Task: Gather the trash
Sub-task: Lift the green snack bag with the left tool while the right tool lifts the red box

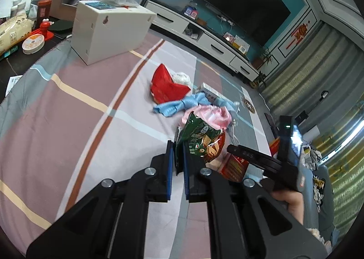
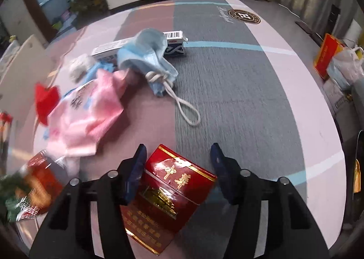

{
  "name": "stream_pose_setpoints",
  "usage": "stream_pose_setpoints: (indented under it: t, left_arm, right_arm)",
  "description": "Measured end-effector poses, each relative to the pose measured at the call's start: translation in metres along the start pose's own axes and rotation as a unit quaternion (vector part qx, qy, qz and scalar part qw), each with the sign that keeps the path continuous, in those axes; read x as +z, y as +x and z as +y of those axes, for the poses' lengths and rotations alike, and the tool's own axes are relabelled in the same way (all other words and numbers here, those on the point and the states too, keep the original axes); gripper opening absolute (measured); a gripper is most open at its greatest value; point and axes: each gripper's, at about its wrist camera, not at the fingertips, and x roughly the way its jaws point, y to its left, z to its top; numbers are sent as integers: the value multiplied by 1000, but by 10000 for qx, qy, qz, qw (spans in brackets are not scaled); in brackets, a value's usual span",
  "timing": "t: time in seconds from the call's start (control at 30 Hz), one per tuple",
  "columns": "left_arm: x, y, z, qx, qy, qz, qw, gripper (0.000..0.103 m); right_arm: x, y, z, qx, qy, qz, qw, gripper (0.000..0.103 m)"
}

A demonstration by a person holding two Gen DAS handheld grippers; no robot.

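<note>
Red cigarette pack [image 2: 168, 193] btwn the right gripper's fingers: two large gold Chinese chars "中华" on its lid; rows of smaller gold chars lower down, too blurred to read. White-and-blue carton [image 2: 173, 41]: barcode on the end flap, no digits legible. Round emblem [image 2: 243, 16] on the striped cloth [image 2: 227, 81]: an "H" at centre, ring text illegible. Green snack wrapper [image 1: 200, 138]: print too small to read.
</note>
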Motion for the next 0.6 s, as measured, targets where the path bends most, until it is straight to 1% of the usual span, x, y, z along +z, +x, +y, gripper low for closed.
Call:
stream_pose_setpoints:
  t: [0.2, 0.3, 0.4, 0.47, 0.53, 0.57, 0.6]
  left_arm:
    - [-15, 16, -16, -88, 228, 409, 9989, 9]
    - [-28, 28, -28, -157, 370, 694, 9968, 9]
    - [-39, 35, -36, -112, 498, 844, 9951, 9]
    - [-45, 43, -39, -103, 536, 1107, 9924, 10]
    - [-49, 49, -40, -218, 484, 1394, 9888, 11]
    - [-51, 52, -41, -238, 490, 1525, 9868, 19]
    - [-53, 53, -43, -254, 517, 1613, 9852, 32]
  right_arm:
    - [-17, -26, 1, 130, -475, -310, 9983, 58]
    - [-24, -31, 3, 214, -596, -390, 9972, 58]
    - [-31, -36, 8, 247, -708, -528, 9958, 58]
    - [-33, -36, 10, 332, -759, -575, 9949, 58]
    - [-33, -37, 10, 406, -792, -638, 9940, 58]
    - [-33, -36, 12, 390, -822, -673, 9936, 58]
    - [-33, -35, 13, 372, -844, -673, 9935, 58]
